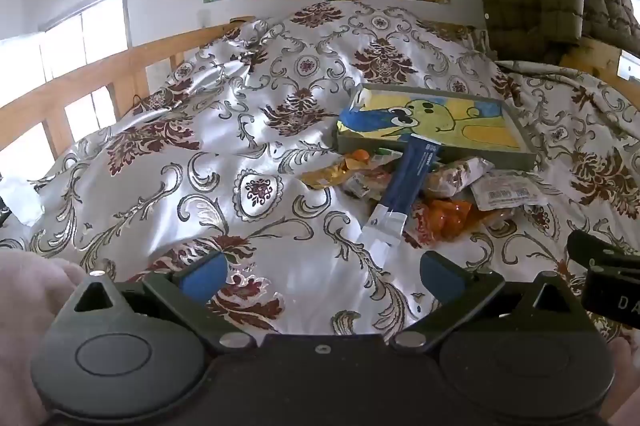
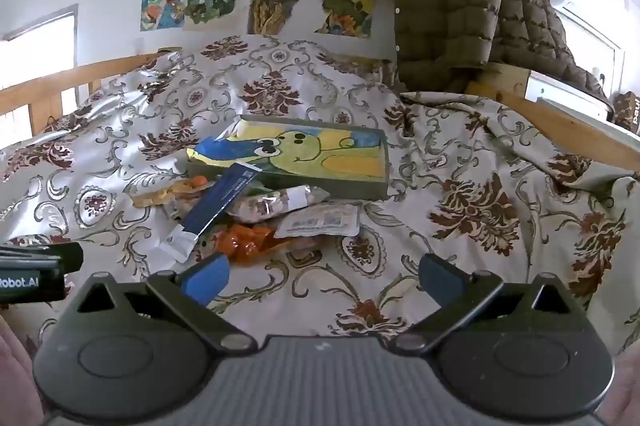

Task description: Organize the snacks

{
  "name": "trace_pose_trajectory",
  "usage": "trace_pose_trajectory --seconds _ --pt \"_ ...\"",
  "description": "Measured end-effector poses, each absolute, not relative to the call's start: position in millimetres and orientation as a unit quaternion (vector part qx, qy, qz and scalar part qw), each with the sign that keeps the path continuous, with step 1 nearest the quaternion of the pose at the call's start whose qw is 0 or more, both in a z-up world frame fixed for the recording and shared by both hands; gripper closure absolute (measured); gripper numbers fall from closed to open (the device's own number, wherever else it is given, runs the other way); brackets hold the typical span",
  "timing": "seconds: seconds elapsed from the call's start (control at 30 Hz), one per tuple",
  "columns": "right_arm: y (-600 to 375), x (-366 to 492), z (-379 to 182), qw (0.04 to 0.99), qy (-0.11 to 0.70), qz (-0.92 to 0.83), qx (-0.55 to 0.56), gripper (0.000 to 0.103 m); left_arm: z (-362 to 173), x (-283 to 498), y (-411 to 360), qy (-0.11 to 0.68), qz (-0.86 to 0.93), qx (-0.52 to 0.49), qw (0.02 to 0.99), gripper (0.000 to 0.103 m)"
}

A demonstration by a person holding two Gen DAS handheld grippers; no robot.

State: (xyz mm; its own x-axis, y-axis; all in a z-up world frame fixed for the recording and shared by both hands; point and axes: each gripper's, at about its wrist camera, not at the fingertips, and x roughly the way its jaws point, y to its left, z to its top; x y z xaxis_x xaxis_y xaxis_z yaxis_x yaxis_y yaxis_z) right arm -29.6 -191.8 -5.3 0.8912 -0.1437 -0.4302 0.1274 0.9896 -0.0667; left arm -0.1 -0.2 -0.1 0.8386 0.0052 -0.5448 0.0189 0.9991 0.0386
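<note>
Both the left gripper (image 1: pixel 322 276) and right gripper (image 2: pixel 322 276) hover spread wide and empty low in frame over the patterned quilt (image 1: pixel 200 145), while mid-frame the snack packets (image 2: pixel 256 222), perhaps five, lie heaped against a shallow box (image 2: pixel 304 155).

bed (image 1: pixel 248 129) | floral quilt | tray (image 1: pixel 436 145), snack packets (image 1: pixel 404 185) on top

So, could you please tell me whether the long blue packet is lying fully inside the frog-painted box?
No, the long blue packet only leans its top end on the near rim of the frog-painted box; the rest slopes down onto the bedspread.
</note>
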Motion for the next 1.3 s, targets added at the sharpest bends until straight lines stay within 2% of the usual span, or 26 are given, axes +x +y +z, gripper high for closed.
trace_pose_trajectory --seconds 1.3 --pt "-192.0 -26.1 -9.3 0.969 0.24 -0.065 -0.013 0.0 0.0 -0.7 -0.1 0.286 -0.005 0.02 0.958 0.001"
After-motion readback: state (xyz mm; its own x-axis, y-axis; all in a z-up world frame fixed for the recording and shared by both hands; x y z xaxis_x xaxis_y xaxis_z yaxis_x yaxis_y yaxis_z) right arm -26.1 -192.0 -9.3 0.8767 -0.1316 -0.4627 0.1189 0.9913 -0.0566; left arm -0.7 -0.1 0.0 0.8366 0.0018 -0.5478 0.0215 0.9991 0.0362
